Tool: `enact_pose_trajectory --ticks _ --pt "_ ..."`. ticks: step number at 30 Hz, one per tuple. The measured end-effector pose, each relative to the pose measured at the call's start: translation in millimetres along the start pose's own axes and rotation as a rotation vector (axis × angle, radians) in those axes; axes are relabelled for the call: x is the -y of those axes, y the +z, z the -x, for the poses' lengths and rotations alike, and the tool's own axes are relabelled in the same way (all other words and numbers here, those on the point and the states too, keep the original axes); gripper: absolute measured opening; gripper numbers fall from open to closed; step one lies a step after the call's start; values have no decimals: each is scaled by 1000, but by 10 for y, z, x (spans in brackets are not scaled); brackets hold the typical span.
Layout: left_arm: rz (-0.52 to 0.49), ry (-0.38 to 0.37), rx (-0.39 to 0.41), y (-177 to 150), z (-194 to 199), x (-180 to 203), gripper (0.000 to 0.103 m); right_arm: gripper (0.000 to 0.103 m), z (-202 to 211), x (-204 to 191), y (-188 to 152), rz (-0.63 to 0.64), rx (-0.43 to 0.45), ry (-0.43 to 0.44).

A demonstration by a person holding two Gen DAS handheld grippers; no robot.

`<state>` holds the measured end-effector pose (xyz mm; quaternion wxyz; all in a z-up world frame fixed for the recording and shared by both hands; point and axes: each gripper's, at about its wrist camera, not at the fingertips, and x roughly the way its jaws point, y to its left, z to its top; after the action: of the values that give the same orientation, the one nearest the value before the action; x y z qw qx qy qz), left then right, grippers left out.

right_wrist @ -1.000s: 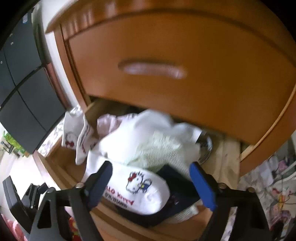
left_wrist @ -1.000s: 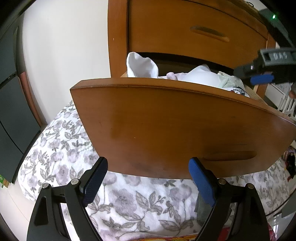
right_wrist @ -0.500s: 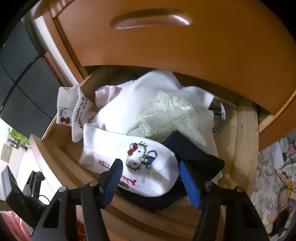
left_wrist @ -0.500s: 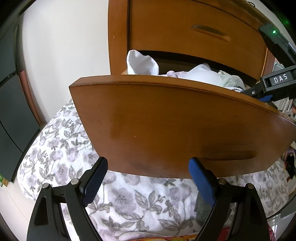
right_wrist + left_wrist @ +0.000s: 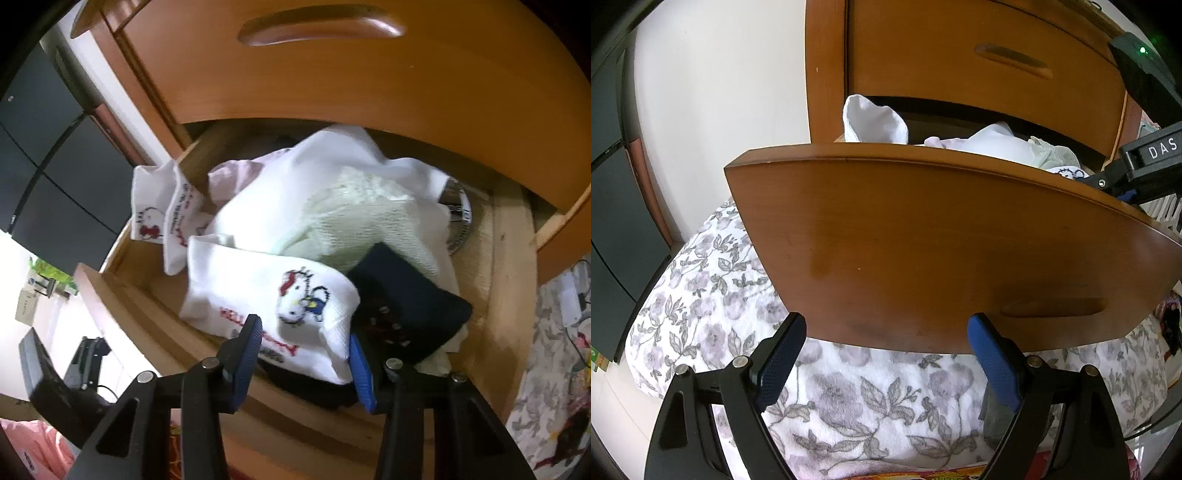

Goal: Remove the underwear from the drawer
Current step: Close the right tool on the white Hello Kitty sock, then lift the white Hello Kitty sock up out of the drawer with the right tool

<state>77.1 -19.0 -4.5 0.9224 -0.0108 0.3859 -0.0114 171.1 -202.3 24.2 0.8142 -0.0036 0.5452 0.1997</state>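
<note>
Right gripper (image 5: 303, 354) sits low over the near edge of the open drawer (image 5: 511, 295), jaws closing around the white cartoon-print underwear (image 5: 269, 295), which lies between them on the pile; I can't tell if the pads press yet. Nothing is out yet, so I judge pinch and lift remain. Left gripper (image 5: 886, 363) hangs spread and empty before the drawer front (image 5: 923, 251).
</note>
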Motion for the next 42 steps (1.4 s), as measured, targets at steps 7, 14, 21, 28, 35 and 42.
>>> enact_pose_trajectory --ticks 7,14,21,28,35,42 --pt "4 -3 -6 4 -7 -2 90 39 -63 -163 40 50 -2 -14" --pt "3 -3 -6 6 -8 -4 90 35 -103 -159 41 74 4 -37" --pt "3 -3 -6 6 -7 -5 90 22 -96 -160 31 64 20 -65" --pt "10 -6 -13 -2 -18 -12 90 10 66 -36 41 -2 107 -21" --pt "12 -5 -14 -3 -18 -15 90 10 176 -16 65 -19 142 -22" --pt "12 -2 -19 -4 -24 -15 90 10 314 24 7 -29 169 -14"
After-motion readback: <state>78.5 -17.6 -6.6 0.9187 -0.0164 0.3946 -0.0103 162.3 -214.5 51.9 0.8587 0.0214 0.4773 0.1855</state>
